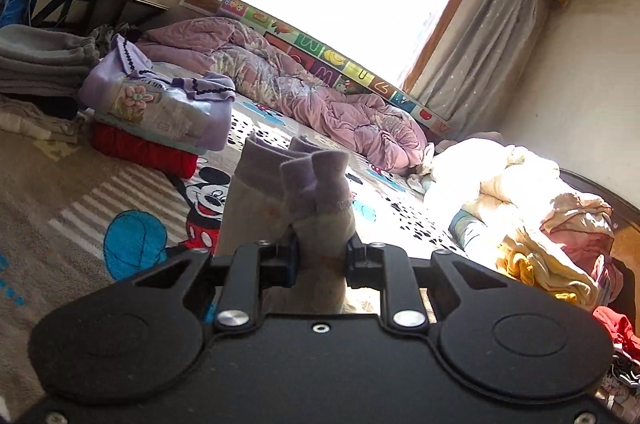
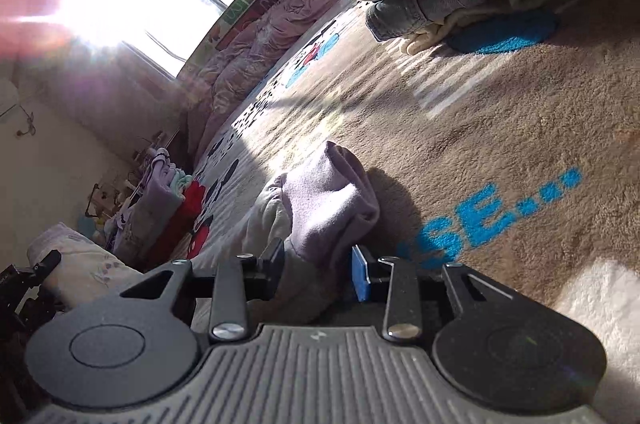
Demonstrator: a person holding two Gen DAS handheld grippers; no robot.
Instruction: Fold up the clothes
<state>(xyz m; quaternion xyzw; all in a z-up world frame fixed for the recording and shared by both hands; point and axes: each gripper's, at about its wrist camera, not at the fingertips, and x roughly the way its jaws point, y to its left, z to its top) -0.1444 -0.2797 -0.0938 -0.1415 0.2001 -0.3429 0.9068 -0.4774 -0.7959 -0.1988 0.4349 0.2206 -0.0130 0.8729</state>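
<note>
left wrist: left tongs (image 1: 320, 256) pinch one garment (image 1: 280, 200).

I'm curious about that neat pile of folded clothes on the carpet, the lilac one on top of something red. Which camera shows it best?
The left wrist view. There the folded pile sits close and sunlit: a lilac top with flower print over a red layer. In the right wrist view the same pile is small, far off, tilted and washed by window glare, so little detail shows.
</note>
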